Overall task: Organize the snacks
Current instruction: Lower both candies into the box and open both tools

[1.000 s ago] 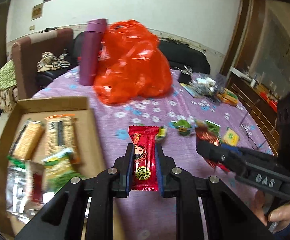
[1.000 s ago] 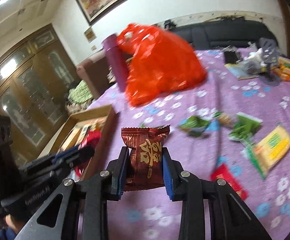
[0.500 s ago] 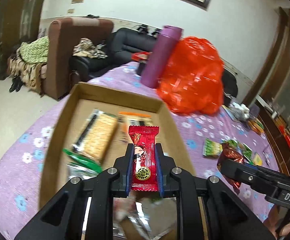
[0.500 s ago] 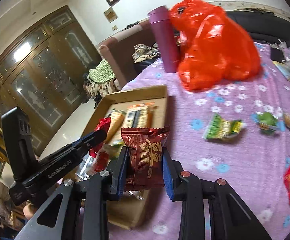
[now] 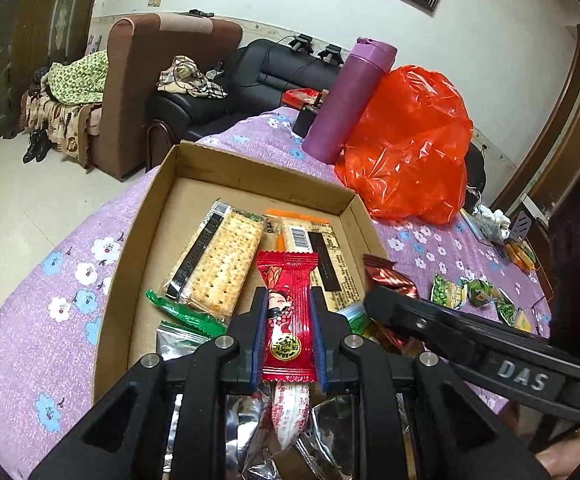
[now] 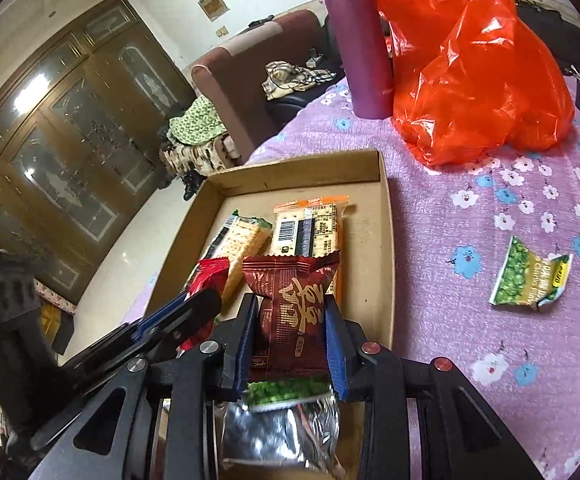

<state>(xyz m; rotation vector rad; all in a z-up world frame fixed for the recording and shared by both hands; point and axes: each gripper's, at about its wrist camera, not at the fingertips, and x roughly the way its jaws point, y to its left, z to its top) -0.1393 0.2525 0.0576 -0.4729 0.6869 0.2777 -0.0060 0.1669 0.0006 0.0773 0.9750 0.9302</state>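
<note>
My left gripper (image 5: 288, 300) is shut on a red snack packet (image 5: 288, 312) and holds it over the cardboard box (image 5: 194, 164). My right gripper (image 6: 292, 308) is shut on a dark brown snack packet (image 6: 290, 312), also over the box (image 6: 386, 248). The box holds two cracker packs (image 5: 218, 260) (image 6: 310, 232), green and silver wrappers (image 5: 186, 316). The right gripper shows at the right of the left wrist view (image 5: 378, 300), the left gripper at the left of the right wrist view (image 6: 206, 300). Loose green snack packets (image 6: 526, 276) lie on the purple tablecloth.
A purple bottle (image 5: 346, 100) and an orange plastic bag (image 5: 410, 144) stand behind the box on the flowered cloth (image 6: 470, 320). More small snacks (image 5: 478, 292) lie to the right. A brown armchair (image 5: 158, 80) and black sofa stand beyond the table edge.
Both grippers have swung left from the loose snacks on the cloth to above the box and come lower over it, each still holding its packet.
</note>
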